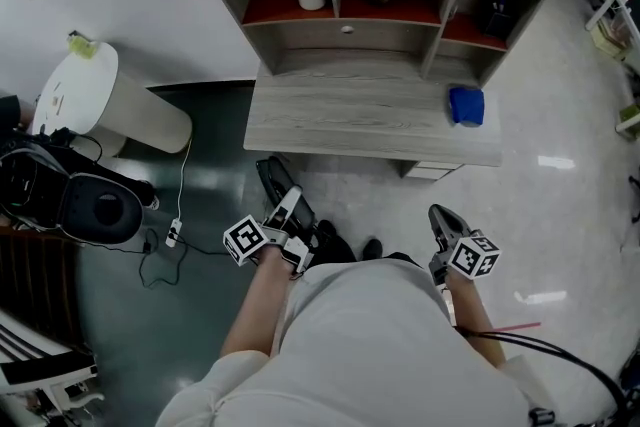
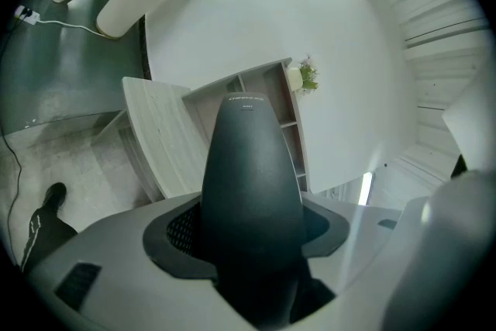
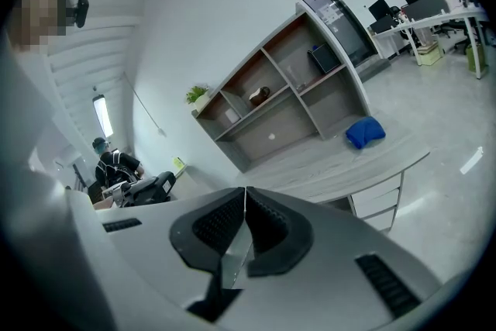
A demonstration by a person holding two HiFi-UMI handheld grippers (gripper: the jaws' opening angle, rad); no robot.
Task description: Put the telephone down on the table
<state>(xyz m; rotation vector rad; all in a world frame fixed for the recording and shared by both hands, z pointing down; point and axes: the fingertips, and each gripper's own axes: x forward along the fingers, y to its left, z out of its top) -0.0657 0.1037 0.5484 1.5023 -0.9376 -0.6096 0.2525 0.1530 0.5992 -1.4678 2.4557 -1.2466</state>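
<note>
In the head view your left gripper (image 1: 288,227) hangs low with the telephone (image 1: 272,177) jutting forward of it, the table (image 1: 350,115) well ahead of both tools; your right gripper (image 1: 446,220) carries nothing. The left gripper view shows the jaws clamped round the telephone's thick lower body, a smooth, stiff shell, probably light and slippery, so grip there, not the taper. The right gripper view shows jaws pressed together, empty
</note>
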